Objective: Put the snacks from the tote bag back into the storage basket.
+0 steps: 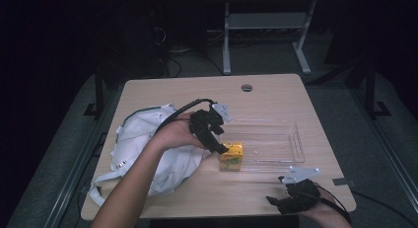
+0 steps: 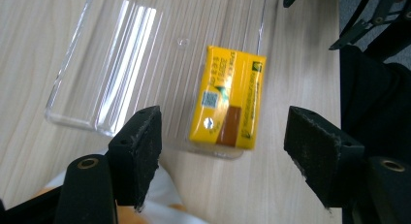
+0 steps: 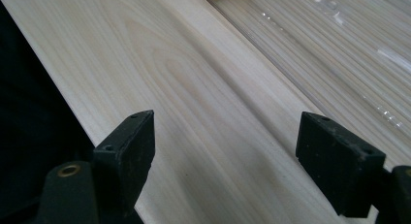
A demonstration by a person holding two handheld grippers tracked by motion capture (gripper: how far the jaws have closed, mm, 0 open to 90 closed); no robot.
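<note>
At the near edge of the light wooden table (image 1: 276,95), toward its right corner, the right gripper (image 1: 288,201) rests low with its jaws spread wide and nothing between them; in the right gripper view they frame bare wood grain, with the ribbed clear plastic beyond. Farther in, the left gripper (image 1: 217,141) hangs above the near-left corner of the clear plastic tray (image 1: 291,139), its jaws wide apart and gripping nothing. Under it, inside the tray at that corner, lies a small yellow juice carton (image 2: 228,103), flat on its broad face, with green lettering along one side, a brown patch near one end, a small printed code square and a round silver straw seal. The carton touches neither pad. To the left of the tray a white cloth bag (image 1: 148,144) with grey trim lies crumpled on the table, the left forearm crossing over it
</note>
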